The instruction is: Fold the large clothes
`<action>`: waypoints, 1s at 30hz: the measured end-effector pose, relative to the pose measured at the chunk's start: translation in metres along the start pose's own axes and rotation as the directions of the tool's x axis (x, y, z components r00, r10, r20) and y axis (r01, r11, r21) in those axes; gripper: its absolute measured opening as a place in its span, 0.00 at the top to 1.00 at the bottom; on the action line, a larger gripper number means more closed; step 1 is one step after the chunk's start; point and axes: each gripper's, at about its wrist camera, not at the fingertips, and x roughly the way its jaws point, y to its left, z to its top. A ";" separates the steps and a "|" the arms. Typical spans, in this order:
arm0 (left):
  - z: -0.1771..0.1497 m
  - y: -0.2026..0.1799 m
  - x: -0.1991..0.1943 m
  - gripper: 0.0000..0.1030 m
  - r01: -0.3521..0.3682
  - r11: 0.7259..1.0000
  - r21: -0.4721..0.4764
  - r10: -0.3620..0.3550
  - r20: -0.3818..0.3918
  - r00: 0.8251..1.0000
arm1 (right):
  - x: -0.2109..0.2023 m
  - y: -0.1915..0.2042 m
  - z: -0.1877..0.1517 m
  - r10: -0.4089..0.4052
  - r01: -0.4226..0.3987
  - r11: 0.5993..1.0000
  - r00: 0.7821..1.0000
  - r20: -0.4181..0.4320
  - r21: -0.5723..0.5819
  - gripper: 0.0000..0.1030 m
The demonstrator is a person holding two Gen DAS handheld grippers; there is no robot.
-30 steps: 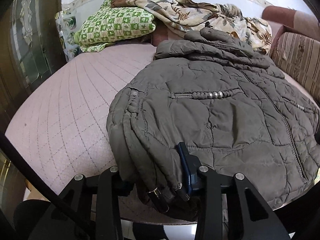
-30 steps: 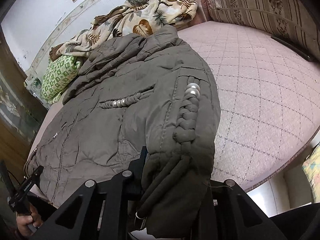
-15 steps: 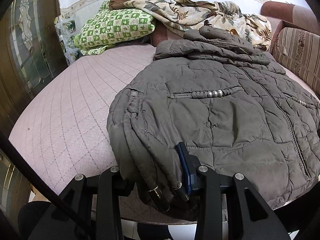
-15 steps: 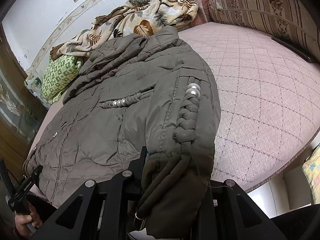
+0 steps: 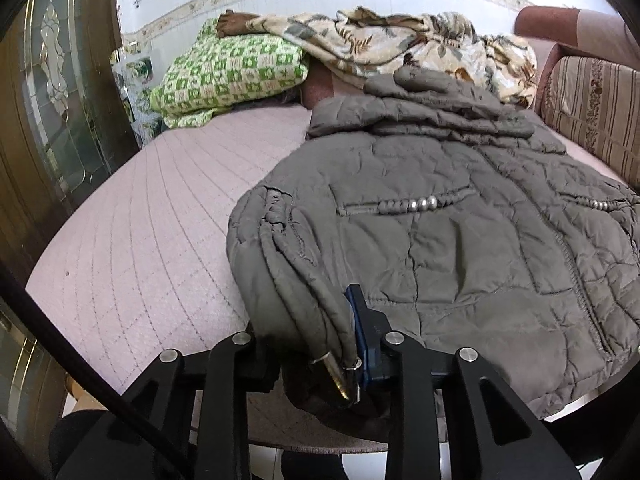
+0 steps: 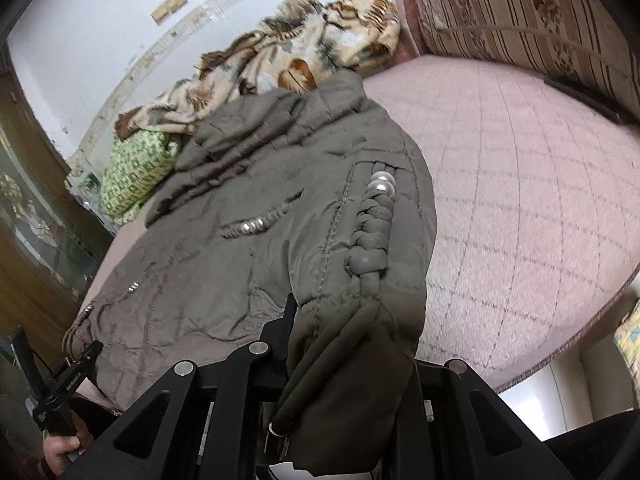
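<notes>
A grey-brown quilted jacket (image 5: 440, 240) lies spread on the pink quilted bed (image 5: 152, 232), hood toward the far pillows. My left gripper (image 5: 316, 344) is shut on the jacket's bunched left hem corner at the bed's near edge. My right gripper (image 6: 344, 364) is shut on the jacket (image 6: 248, 240) at its right hem corner, where a braided trim with silver beads (image 6: 372, 224) runs down. The cloth hides the right fingertips. The left gripper and the hand holding it show at the lower left of the right wrist view (image 6: 64, 380).
A green checked pillow (image 5: 232, 72) and a leaf-print blanket (image 5: 400, 44) lie at the bed's far side. A striped cushion (image 5: 592, 112) stands on the right. A wooden glass-panelled door (image 5: 52, 120) is on the left. The bed edge (image 6: 580, 340) drops to the floor.
Both grippers keep their hold on the hem. The views have tilted and dropped lower, and the jacket's near edge has moved slightly up the bed.
</notes>
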 end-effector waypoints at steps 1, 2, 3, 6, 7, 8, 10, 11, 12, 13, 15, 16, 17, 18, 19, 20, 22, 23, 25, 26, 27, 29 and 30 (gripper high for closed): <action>0.001 0.001 -0.003 0.74 0.000 1.000 0.002 0.000 0.013 1.000 | -0.005 0.002 0.002 0.011 -0.011 1.000 1.000 0.017 -0.009 0.82; 0.002 0.001 -0.006 0.75 0.000 1.000 0.002 0.000 0.023 1.000 | -0.007 0.004 0.003 0.017 -0.017 1.000 1.000 0.025 -0.013 0.82; 0.003 0.001 -0.008 0.75 0.000 1.000 0.004 0.000 0.031 1.000 | -0.011 0.005 0.006 0.026 -0.025 1.000 0.999 0.040 -0.015 0.82; 0.006 0.003 -0.018 0.76 -0.001 1.000 0.007 0.001 0.068 0.998 | -0.021 0.012 0.009 0.047 -0.045 0.999 0.996 0.074 -0.031 0.83; 0.007 0.004 -0.021 0.77 -0.003 1.000 0.007 0.003 0.080 0.997 | -0.024 0.014 0.010 0.052 -0.049 0.998 0.995 0.082 -0.042 0.83; 0.009 0.004 -0.025 0.77 -0.005 1.000 0.007 0.005 0.092 0.996 | -0.026 0.017 0.011 0.058 -0.053 0.997 0.994 0.089 -0.052 0.83; 0.011 0.007 -0.030 0.77 -0.002 1.000 0.002 0.002 0.104 0.995 | -0.032 0.021 0.014 0.070 -0.064 0.996 0.992 0.100 -0.064 0.83; 0.012 0.008 -0.031 0.77 -0.001 1.000 -0.001 0.001 0.108 0.994 | -0.034 0.022 0.014 0.076 -0.069 0.995 0.992 0.104 -0.068 0.84; 0.013 0.009 -0.033 0.78 0.002 1.000 -0.006 -0.001 0.112 0.994 | -0.038 0.024 0.016 0.083 -0.075 0.994 0.991 0.109 -0.075 0.84; 0.014 0.011 -0.036 0.78 0.004 1.000 -0.012 -0.002 0.116 0.993 | -0.041 0.026 0.017 0.089 -0.080 0.993 0.990 0.112 -0.082 0.84; 0.017 0.013 -0.039 0.78 0.010 1.000 -0.018 -0.008 0.123 0.992 | -0.046 0.028 0.019 0.101 -0.091 0.992 0.988 0.113 -0.091 0.84; 0.019 0.015 -0.044 0.78 0.012 1.000 -0.020 -0.009 0.131 0.991 | -0.049 0.029 0.020 0.106 -0.095 0.991 0.988 0.114 -0.094 0.85; 0.020 0.017 -0.046 0.78 0.014 1.000 -0.023 -0.011 0.137 0.991 | -0.054 0.030 0.021 0.113 -0.102 0.990 0.987 0.117 -0.095 0.85; 0.022 0.019 -0.049 0.78 0.018 1.000 -0.025 -0.014 0.145 0.989 | -0.057 0.031 0.022 0.120 -0.109 0.990 0.986 0.118 -0.094 0.85; 0.024 0.021 -0.054 0.78 0.020 0.999 -0.026 -0.015 0.156 0.988 | -0.060 0.031 0.024 0.126 -0.115 0.989 0.985 0.120 -0.095 0.85; 0.026 0.023 -0.056 0.78 0.020 0.999 -0.026 -0.016 0.162 0.987 | -0.065 0.034 0.026 0.133 -0.121 0.988 0.983 0.124 -0.100 0.85; 0.030 0.025 -0.064 0.78 0.023 0.999 -0.026 -0.018 0.178 0.984 | -0.074 0.038 0.028 0.142 -0.127 0.985 0.981 0.133 -0.115 0.85; 0.032 0.027 -0.067 0.78 0.026 0.999 -0.024 -0.021 0.182 0.983 | -0.078 0.039 0.029 0.147 -0.131 0.984 0.980 0.136 -0.121 0.85; 0.034 0.030 -0.073 0.78 0.028 0.999 -0.026 -0.022 0.193 0.981 | -0.087 0.045 0.031 0.158 -0.137 0.980 0.977 0.144 -0.141 0.85; 0.035 0.033 -0.077 0.78 0.032 0.999 -0.032 -0.025 0.200 0.979 | -0.090 0.047 0.032 0.161 -0.139 0.979 0.976 0.145 -0.147 0.85; 0.035 0.034 -0.080 0.78 0.035 0.999 -0.033 -0.028 0.203 0.979 | -0.094 0.049 0.033 0.164 -0.141 0.978 0.975 0.147 -0.154 0.85; 0.038 0.038 -0.085 0.78 0.037 0.999 -0.035 -0.028 0.209 0.977 | -0.101 0.052 0.035 0.169 -0.144 0.976 0.973 0.155 -0.160 0.85; 0.038 0.039 -0.088 0.78 0.040 0.998 -0.039 -0.031 0.212 0.977 | -0.104 0.053 0.036 0.172 -0.147 0.976 0.972 0.157 -0.162 0.85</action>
